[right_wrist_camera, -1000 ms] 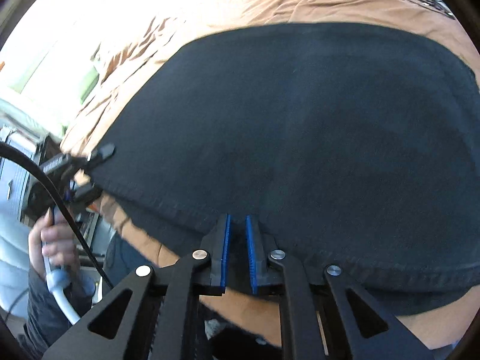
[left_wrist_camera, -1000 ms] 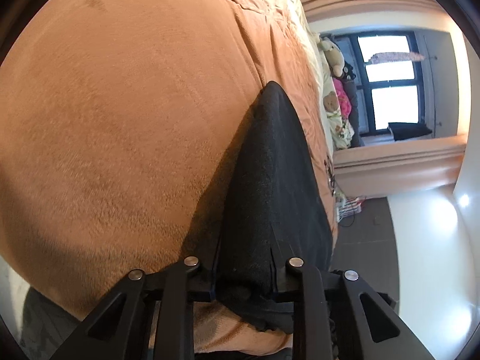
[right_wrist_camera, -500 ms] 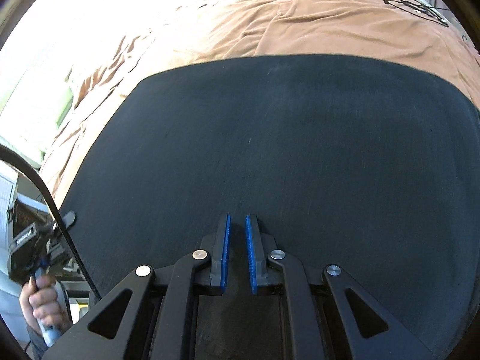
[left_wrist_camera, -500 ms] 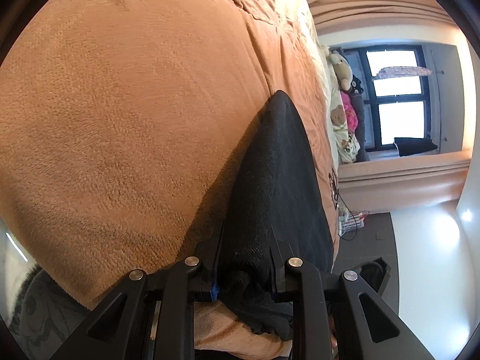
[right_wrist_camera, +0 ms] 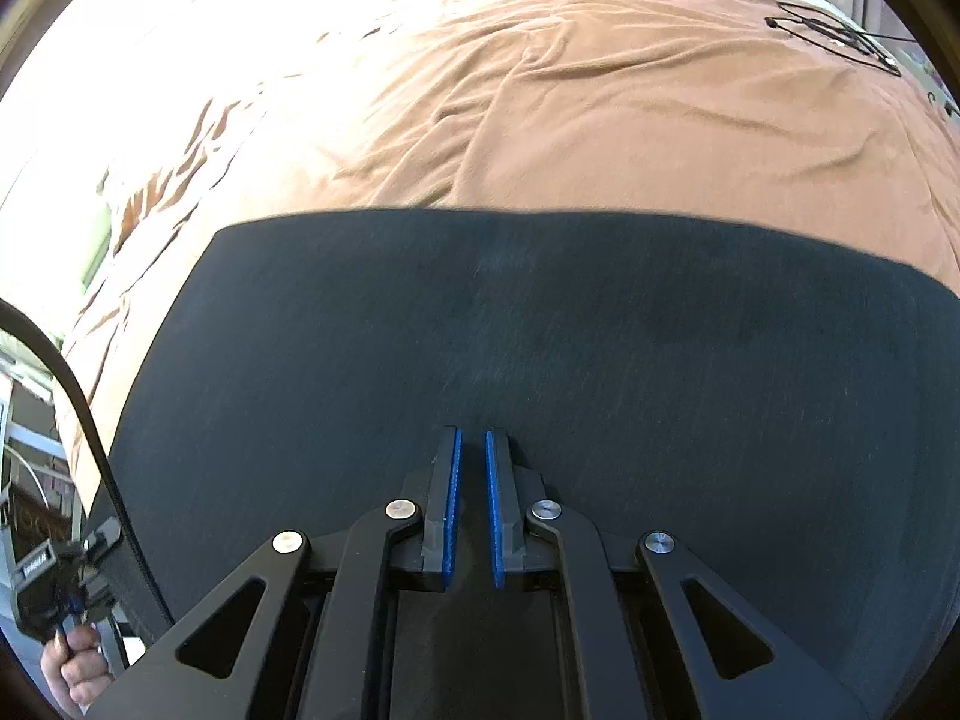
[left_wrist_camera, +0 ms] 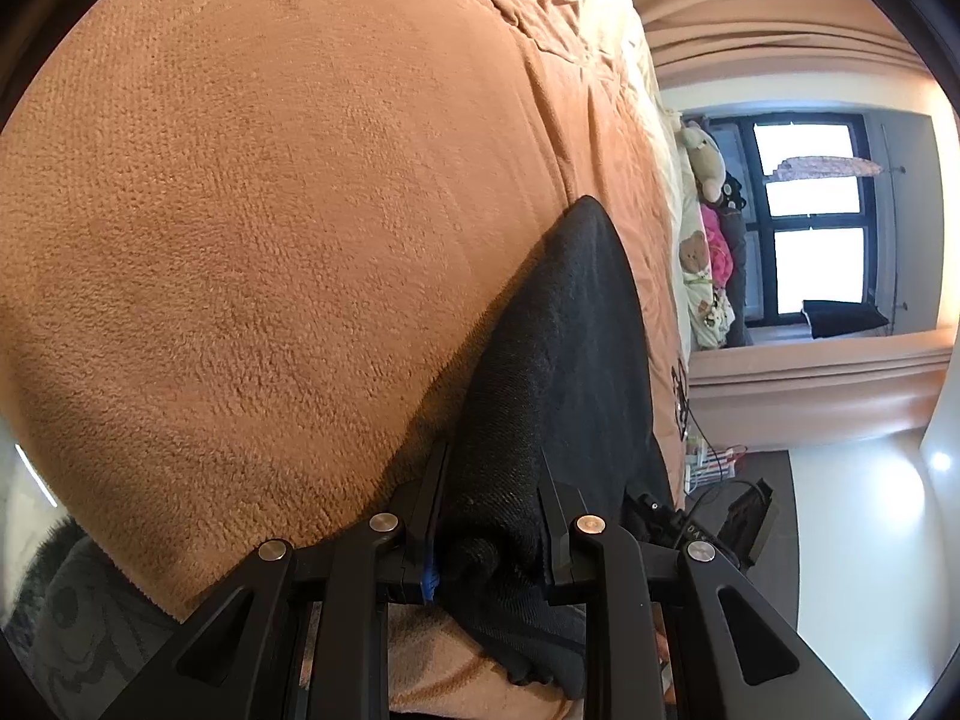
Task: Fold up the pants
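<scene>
The black pants lie spread on an orange-brown blanket on a bed. In the left wrist view my left gripper is shut on a bunched edge of the pants, which stretch away from the jaws in a taut ridge. In the right wrist view my right gripper hovers over the flat black fabric, its blue pads a narrow gap apart with nothing between them. The other gripper and a hand show at the lower left, holding the pants' edge.
The blanket fills most of the left wrist view. Stuffed toys sit by a window at the far end. A black cable lies on the blanket at the far right. Floor lies beside the bed.
The right gripper has moved forward over the pants, so the fabric's near hem has passed under it and more blanket shows beyond. The left gripper keeps its hold and has shifted slightly.
</scene>
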A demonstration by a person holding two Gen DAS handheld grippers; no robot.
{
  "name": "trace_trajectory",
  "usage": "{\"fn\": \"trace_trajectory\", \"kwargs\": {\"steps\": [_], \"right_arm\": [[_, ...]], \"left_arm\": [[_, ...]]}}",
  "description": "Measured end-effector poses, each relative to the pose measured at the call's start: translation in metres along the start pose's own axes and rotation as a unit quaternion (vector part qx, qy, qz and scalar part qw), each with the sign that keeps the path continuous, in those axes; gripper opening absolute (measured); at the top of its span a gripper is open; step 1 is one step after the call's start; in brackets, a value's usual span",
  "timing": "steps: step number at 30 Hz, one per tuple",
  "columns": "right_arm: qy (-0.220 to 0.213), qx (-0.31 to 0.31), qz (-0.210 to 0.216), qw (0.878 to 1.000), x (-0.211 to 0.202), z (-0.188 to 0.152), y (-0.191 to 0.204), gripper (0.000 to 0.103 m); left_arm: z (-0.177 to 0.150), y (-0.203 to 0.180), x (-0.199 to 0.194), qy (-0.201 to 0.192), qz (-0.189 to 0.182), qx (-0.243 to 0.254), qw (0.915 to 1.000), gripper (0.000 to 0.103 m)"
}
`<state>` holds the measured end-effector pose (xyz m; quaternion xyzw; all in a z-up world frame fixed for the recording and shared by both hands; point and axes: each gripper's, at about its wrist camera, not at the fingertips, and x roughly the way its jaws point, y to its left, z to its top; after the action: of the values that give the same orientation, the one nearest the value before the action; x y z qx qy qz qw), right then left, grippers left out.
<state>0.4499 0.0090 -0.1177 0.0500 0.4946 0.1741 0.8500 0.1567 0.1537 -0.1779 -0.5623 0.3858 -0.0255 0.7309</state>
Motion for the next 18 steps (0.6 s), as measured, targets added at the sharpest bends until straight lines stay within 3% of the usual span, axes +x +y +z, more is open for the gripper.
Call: {"fn": "trace_trajectory", "kwargs": {"steps": [10,18], "right_arm": [[0.002,0.009,0.007,1.000,0.007,0.026,-0.012,0.003],[0.012,0.013,0.035,0.999,-0.027,-0.014,-0.004,0.003]], "left_arm": [[0.002,-0.002,0.005,-0.001,-0.004,0.000,1.0000,0.025],[0.003,-0.008,0.002,-0.007,-0.013,0.009,0.9999,0.021]]}}
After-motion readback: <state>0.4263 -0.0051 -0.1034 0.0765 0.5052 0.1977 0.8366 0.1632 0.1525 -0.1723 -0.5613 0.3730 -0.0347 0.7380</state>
